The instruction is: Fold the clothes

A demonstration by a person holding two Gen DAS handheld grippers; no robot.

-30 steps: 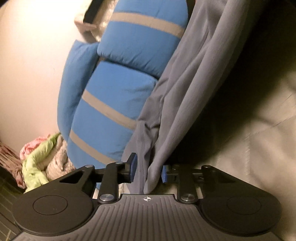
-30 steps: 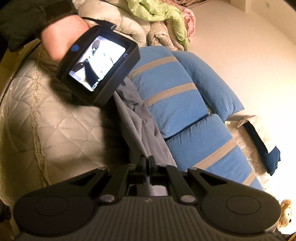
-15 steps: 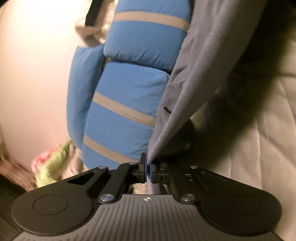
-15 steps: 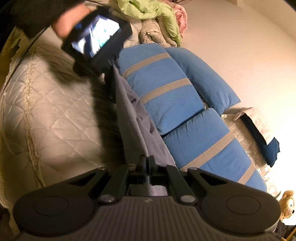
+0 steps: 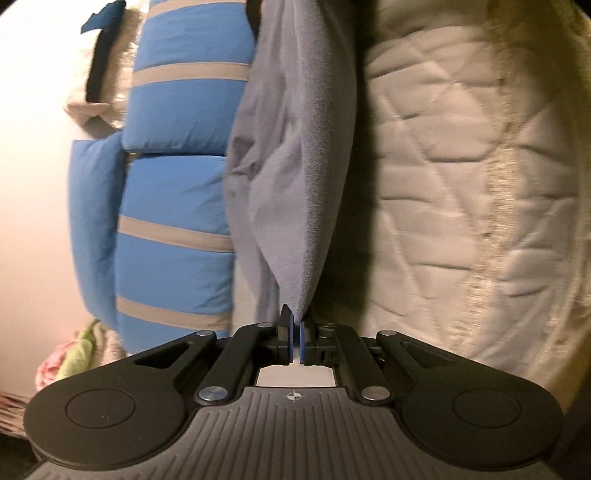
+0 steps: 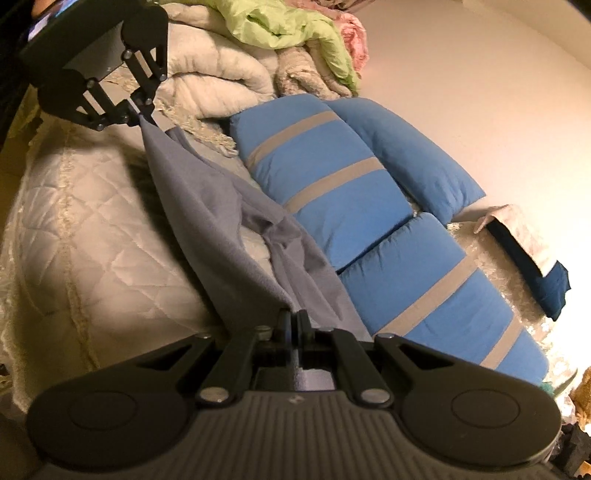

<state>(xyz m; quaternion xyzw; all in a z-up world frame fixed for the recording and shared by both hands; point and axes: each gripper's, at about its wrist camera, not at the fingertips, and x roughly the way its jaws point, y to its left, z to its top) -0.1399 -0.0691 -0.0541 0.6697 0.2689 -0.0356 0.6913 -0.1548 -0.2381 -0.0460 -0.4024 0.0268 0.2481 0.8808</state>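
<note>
A grey garment [image 6: 221, 229] hangs stretched between the two grippers above a bed, its top edge taut and the rest drooping in loose folds toward the mattress. The left gripper [image 5: 295, 325] is clenched on one corner of the cloth, which rises straight from between its blue pads. The right gripper [image 6: 294, 325] is likewise clamped on the opposite corner; from its camera the left gripper [image 6: 138, 114] shows at the far end of the fabric, pinching the tip. Under the garment lies a cream quilted bedspread [image 6: 74, 221]. Beside it rest blue cushions with grey stripes [image 6: 332, 184], near a pale wall [image 6: 480, 92]. A heap of bedding with a green cloth [image 6: 288, 29] sits at the bed's far end.
</note>
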